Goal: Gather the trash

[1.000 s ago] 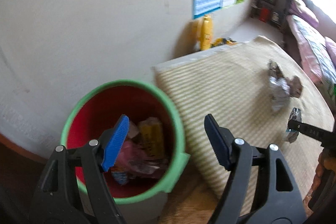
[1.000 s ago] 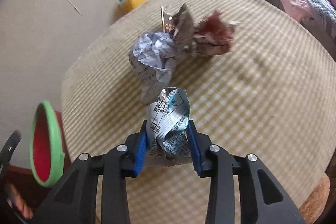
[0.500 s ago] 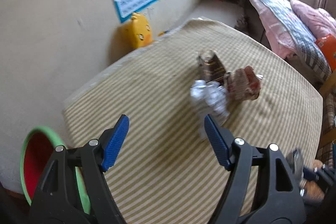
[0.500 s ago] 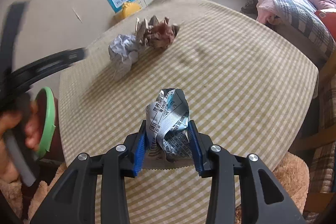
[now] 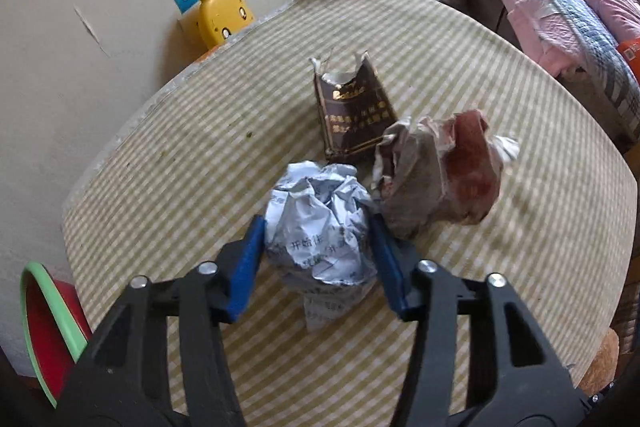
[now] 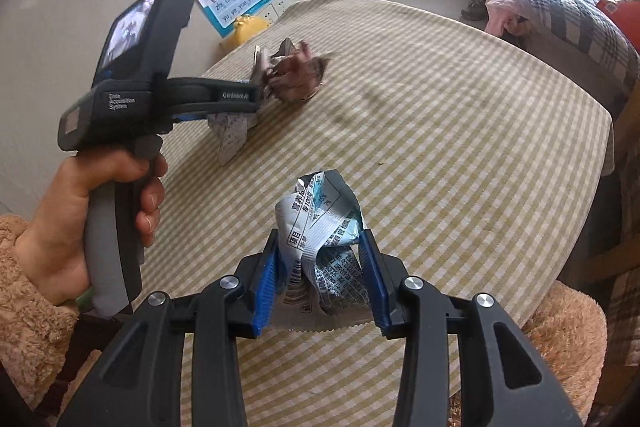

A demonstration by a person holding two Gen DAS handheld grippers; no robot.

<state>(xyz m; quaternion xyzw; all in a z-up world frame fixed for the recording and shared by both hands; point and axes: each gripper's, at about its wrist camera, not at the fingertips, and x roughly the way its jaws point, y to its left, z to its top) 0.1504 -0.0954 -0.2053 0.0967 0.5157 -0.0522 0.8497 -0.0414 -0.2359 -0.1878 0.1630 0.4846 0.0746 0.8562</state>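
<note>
Trash is what we are clearing off this checked table (image 5: 520,267), and going left to right, the bin comes first: the red bin with a green rim (image 5: 40,323) sits at the far lower left of our left jaws, below the table edge. A second ago those jaws hung wide open right over that bin; half a second ago they were swinging across the cloth. Now the left gripper (image 5: 318,259) has arrived at the crumpled white paper ball (image 5: 320,227), with one blue pad on each side of it. The pads look to be touching or just short of the paper; we cannot tell whether they are pressing yet. Just beyond the jaws stands the torn brown carton (image 5: 352,115), and just right of the ball lies the crumpled reddish-brown wrapper (image 5: 436,179), touching or nearly touching it.

Further right, the right gripper (image 6: 322,259) is clamped on the crumpled blue-and-white printed wrapper (image 6: 320,223), as it was a second ago, held above the table near its front edge.

We judge that the left side has emptied and come back for a new piece, while the right still owes its load to the bin. Two pieces would remain after these.
</note>
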